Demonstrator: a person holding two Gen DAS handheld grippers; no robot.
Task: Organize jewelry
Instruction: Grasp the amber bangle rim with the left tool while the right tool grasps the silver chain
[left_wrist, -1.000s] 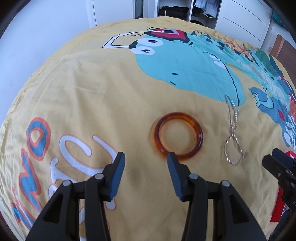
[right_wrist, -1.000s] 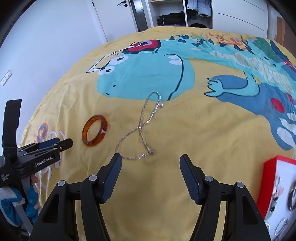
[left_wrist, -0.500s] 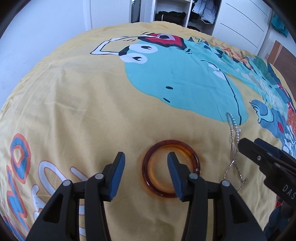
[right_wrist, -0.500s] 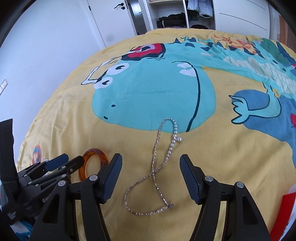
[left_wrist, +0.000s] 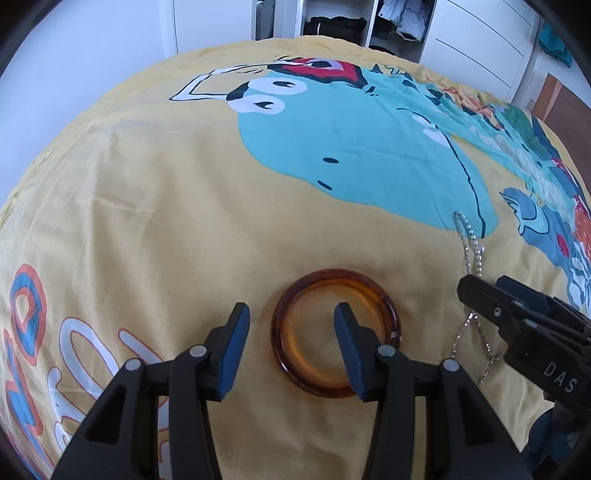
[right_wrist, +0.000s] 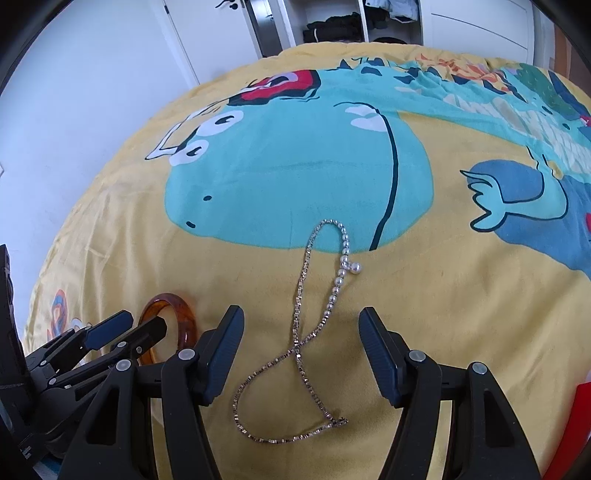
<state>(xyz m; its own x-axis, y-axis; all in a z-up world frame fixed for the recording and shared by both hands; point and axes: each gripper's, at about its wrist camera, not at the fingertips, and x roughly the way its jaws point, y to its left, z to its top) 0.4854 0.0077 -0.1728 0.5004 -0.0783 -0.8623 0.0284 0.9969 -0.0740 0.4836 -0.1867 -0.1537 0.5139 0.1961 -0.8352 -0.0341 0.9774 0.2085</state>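
An amber bangle (left_wrist: 373, 291) lies flat on the yellow bedspread. My left gripper (left_wrist: 291, 332) is open and straddles the bangle's left rim, with the right finger over the hole. The bangle also shows in the right wrist view (right_wrist: 177, 310). A silver and pearl necklace (right_wrist: 314, 314) lies in a loose loop on the bedspread. My right gripper (right_wrist: 301, 339) is open right over its middle, fingers either side. The necklace also shows in the left wrist view (left_wrist: 471, 251), partly hidden by the right gripper (left_wrist: 517, 314).
The bedspread (right_wrist: 424, 295) has a turquoise cartoon dinosaur print. A red box edge (right_wrist: 580, 435) shows at the lower right in the right wrist view. White wardrobes and an open closet (left_wrist: 332, 22) stand beyond the bed.
Both grippers have moved forward and down. The left one now straddles the bangle's rim. The right one has come over the necklace and closer to the left gripper.
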